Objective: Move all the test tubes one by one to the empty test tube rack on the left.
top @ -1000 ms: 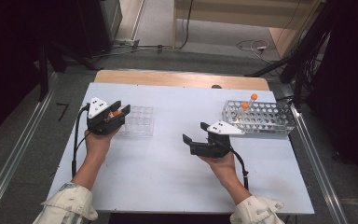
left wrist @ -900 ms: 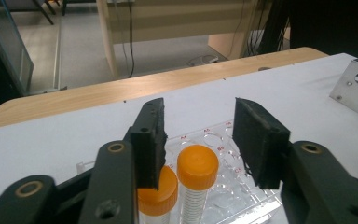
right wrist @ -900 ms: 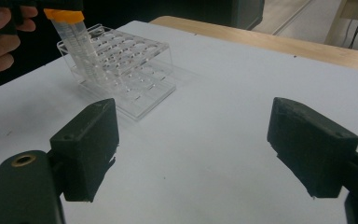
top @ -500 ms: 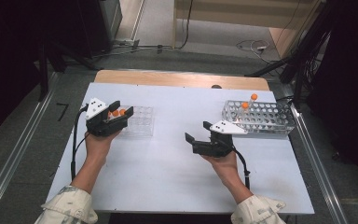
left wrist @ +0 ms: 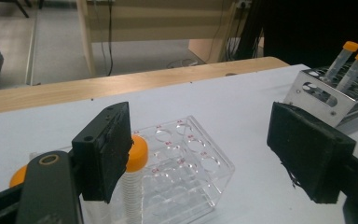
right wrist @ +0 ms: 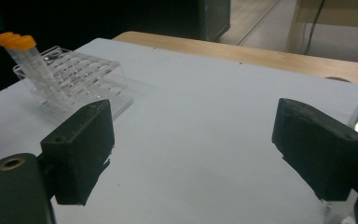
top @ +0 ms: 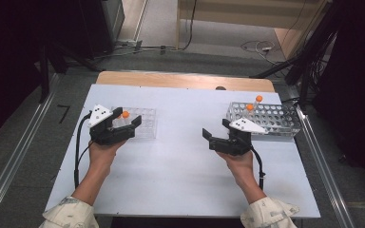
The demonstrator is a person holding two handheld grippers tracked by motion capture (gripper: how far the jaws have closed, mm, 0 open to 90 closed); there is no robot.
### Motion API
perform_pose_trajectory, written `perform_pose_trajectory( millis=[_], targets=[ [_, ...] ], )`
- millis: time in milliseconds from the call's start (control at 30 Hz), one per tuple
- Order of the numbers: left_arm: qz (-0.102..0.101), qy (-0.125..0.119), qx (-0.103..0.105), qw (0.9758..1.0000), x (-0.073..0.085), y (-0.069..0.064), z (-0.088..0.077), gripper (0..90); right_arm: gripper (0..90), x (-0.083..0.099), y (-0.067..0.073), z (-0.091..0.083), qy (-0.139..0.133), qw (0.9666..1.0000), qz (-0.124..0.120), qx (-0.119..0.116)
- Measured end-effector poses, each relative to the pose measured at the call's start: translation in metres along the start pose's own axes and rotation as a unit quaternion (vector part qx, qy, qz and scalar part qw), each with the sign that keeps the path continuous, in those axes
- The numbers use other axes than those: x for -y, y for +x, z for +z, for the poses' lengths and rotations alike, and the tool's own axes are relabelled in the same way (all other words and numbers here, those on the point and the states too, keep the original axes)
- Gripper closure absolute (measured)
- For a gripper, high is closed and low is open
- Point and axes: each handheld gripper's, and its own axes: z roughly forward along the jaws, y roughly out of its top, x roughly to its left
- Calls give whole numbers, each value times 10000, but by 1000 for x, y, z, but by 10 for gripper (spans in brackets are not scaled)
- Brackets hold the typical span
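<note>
A: In the left gripper view, the orange-capped tube [left wrist: 133, 186] at seven o'clock is partly hidden: one black jaw covers its cap's near side, and the bottom edge cuts off its lower end. A second orange cap [left wrist: 18, 176] at nine o'clock peeks from behind the gripper body; its tube is hidden.

B: The clear rack [left wrist: 186, 163] has red markings by its wells, too small to read. The metal rack [left wrist: 328, 95] at two o'clock runs off the right edge.

A: In the high view, the left gripper [top: 114, 128] covers the clear rack's near left corner, and both sleeves are cut off at six o'clock.
</note>
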Motion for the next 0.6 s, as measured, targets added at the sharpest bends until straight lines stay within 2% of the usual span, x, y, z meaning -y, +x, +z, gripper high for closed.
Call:
perform_pose_trajectory(
  millis=[100, 133, 267, 300, 333, 367, 600],
  targets=[
    [39, 36, 27, 10000, 2, -3, 0, 229, 105, -1, -6, -3, -29, 9999, 46, 125],
    [54, 66, 53, 9999, 2, -4, 0, 229, 105, -1, -14, -5, -58, 9996, 96, 268],
    [40, 102, 135, 9998, 4, -6, 1, 231, 114, -2, -29, -13, -223, 9974, 223, 644],
    [40, 102, 135, 9998, 4, -6, 1, 231, 114, -2, -29, -13, -223, 9974, 223, 644],
    [65, 116, 145, 9998, 4, -7, 1, 231, 115, -3, -37, -17, -278, 9957, 313, 823],
    [60, 115, 162, 9998, 4, -7, 1, 231, 115, -2, -41, -18, -291, 9949, 347, 899],
    [127, 150, 198, 9996, 6, -10, 1, 232, 118, 2, -59, -20, -296, 9899, 417, 1325]
  ],
)
